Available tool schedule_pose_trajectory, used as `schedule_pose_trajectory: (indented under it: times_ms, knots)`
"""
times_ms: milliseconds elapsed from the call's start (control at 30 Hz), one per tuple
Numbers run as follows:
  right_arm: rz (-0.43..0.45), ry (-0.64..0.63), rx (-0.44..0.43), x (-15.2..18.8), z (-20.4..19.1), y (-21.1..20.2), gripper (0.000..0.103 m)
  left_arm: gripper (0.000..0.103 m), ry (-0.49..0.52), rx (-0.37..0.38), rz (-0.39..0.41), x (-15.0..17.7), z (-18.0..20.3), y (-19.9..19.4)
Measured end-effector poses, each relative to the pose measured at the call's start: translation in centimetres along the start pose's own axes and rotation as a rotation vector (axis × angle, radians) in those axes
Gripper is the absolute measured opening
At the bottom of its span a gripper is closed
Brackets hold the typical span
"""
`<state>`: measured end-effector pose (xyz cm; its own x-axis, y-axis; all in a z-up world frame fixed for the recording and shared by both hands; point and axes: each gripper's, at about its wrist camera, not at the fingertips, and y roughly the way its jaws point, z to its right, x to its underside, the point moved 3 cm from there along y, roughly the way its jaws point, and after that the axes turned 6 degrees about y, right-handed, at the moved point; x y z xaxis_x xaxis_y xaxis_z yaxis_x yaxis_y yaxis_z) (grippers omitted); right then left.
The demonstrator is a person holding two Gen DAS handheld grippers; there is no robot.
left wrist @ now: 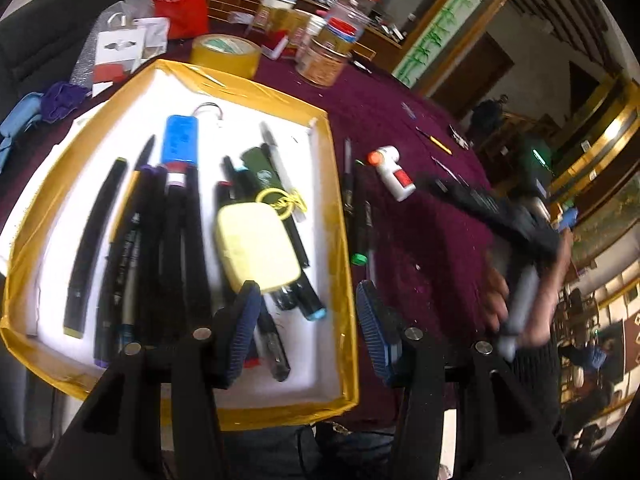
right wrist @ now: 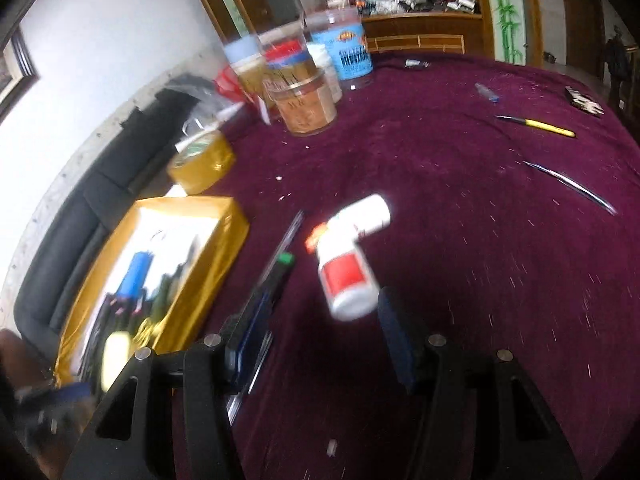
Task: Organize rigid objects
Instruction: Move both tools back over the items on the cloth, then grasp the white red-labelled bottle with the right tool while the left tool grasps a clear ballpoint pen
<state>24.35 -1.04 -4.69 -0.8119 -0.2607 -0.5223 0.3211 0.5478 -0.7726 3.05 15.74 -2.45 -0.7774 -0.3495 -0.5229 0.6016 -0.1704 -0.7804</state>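
Note:
A white tray with yellow-taped rim (left wrist: 338, 184) holds several dark markers, a blue cylinder (left wrist: 180, 140), a green stick and a pale yellow case (left wrist: 256, 248) with a key ring. My left gripper (left wrist: 310, 332) hangs open over the tray's near right wall, nothing pressed between its pads. Right of the tray, a green-capped marker (left wrist: 359, 258) and a thin pen (left wrist: 347, 168) lie on the purple cloth. A white bottle with an orange cap and red label (right wrist: 348, 276) lies just ahead of my right gripper (right wrist: 320, 344), which is open and empty.
A yellow tape roll (right wrist: 202, 162) and a cluster of jars (right wrist: 304, 100) stand behind the tray. A yellow pen (right wrist: 540, 126) and a curved metal tool (right wrist: 572, 188) lie far right. A person's hand (left wrist: 520, 304) grips the right tool's handle. The cloth carries small white crumbs.

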Motion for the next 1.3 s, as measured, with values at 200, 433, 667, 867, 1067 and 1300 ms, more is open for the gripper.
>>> schedule_pose_trajectory:
  times_ms: [200, 433, 667, 867, 1067, 1300]
  knots:
    - [-0.064, -0.033, 0.047, -0.5, 0.3, 4.4, 0.033, 0.048, 0.022, -0.002, -0.017, 0.4, 1.7, 0.4]
    - [-0.012, 0.026, -0.025, 4.9, 3.2, -1.1, 0.033, 0.048, 0.123, 0.089, -0.098, 0.3, 7.2, 2.5]
    - [0.029, 0.160, -0.125, 5.7, 7.1, -1.3, 0.032, 0.025, 0.198, -0.099, -0.245, -2.1, 9.7, 9.3]
    - [0.043, 0.125, -0.114, 6.0, 6.6, -1.9, 0.032, 0.008, 0.250, -0.280, -0.334, -2.2, 9.5, 13.5]
    - [0.077, 0.102, -0.118, 6.4, 6.1, -3.1, 0.032, 0.006, 0.289, -0.304, -0.339, -1.3, 11.1, 13.2]
    - [0.094, 0.034, -0.121, 6.7, 4.5, -3.5, 0.032, 0.007, 0.272, -0.264, -0.314, -1.0, 10.9, 12.9]
